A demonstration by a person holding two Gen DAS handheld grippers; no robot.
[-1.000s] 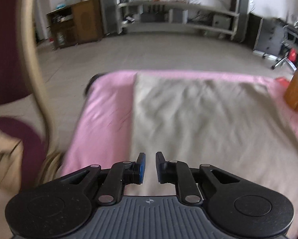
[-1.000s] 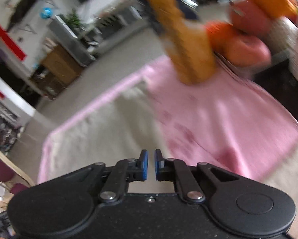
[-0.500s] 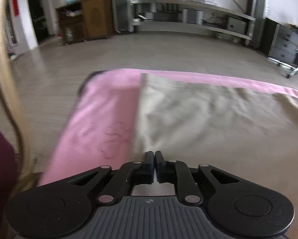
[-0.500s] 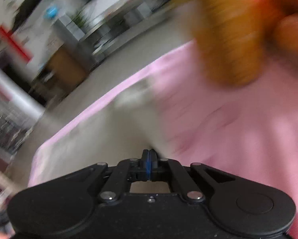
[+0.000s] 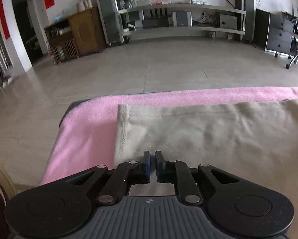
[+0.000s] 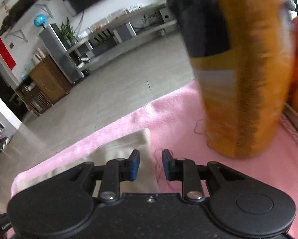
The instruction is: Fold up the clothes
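Beige cloth (image 5: 208, 135) flat on pink blanket (image 5: 85, 139). Left gripper (image 5: 152, 158) low over cloth near left hem, jaws narrow, nothing seen clamped. Right gripper (image 6: 150, 160) at cloth's right edge (image 6: 129, 143), jaws just been opening, modest gap, nothing pinched. Orange bag (image 6: 244, 79) beyond, blurred.

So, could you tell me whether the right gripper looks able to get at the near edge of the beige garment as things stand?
Probably yes. The right gripper has just been opening, and the beige garment has its edge lying flat on the pink blanket right between its fingers; the orange bag stands off to the side.
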